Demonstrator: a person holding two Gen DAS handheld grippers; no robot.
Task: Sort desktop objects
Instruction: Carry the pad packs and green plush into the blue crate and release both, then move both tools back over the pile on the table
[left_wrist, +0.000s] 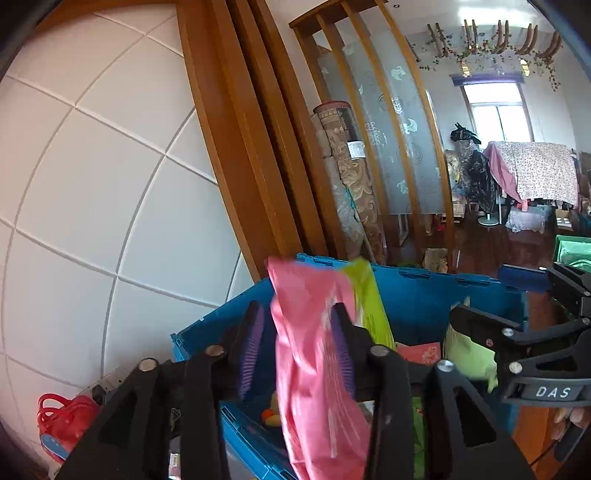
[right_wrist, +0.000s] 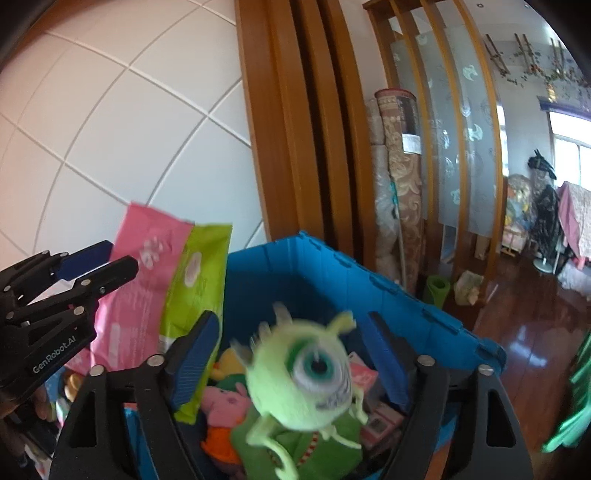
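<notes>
Between open right fingers (right_wrist: 291, 365): green plush (right_wrist: 306, 380); between open left fingers (left_wrist: 295, 350): pink pack (left_wrist: 314, 350).

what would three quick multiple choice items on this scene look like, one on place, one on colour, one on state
1. Where is the green one-eyed plush toy?
A. between the right gripper fingers, over the blue crate
B. on the wooden floor
C. on the window sill

2. What colours are the two packs by the left gripper?
A. red and white
B. pink and green
C. blue and yellow

3. How do the right gripper's jaws stand?
A. pressed on the toy
B. wide apart
C. out of view

Answers: A, crate contents lie below it; B, pink and green wrappers show; B, gaps show either side.
</notes>
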